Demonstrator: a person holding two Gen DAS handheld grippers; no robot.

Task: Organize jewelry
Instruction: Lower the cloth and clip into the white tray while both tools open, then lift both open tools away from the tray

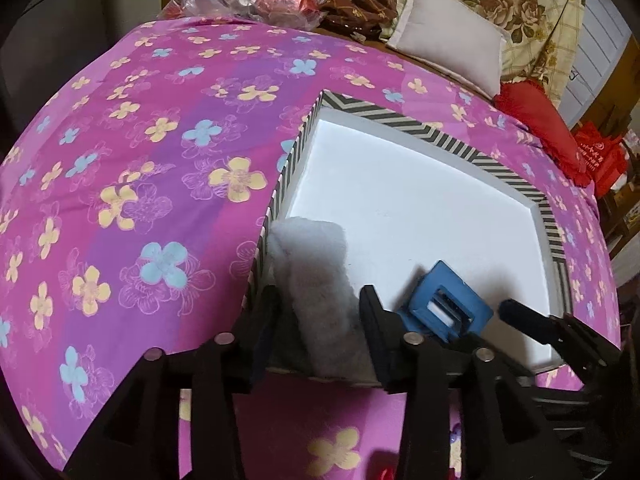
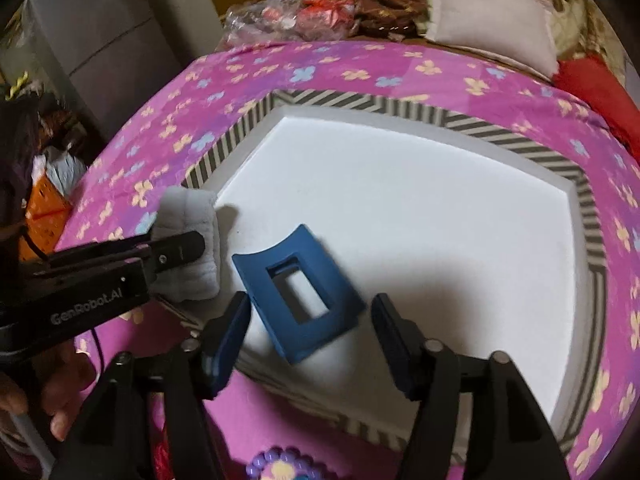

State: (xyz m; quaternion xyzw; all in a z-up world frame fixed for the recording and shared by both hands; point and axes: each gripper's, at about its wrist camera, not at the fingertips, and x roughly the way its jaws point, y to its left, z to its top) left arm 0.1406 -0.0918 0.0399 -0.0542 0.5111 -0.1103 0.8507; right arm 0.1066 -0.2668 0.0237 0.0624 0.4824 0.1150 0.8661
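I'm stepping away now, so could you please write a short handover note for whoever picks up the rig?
Left gripper: shut on the grey fluffy hair band, held over the near-left corner of the striped tray.
Right gripper: open, its fingers either side of the blue hair claw clip, not gripping it.
Done: the clip lies on the tray's white floor, near the front edge.
Left: set the hair band down in the tray and release it. A purple beaded piece lies on the bedspread in front of the tray; it probably goes in next.

Pink floral bedspread (image 1: 140,160), white pillow (image 1: 448,36), grey cabinet (image 2: 92,36) behind.
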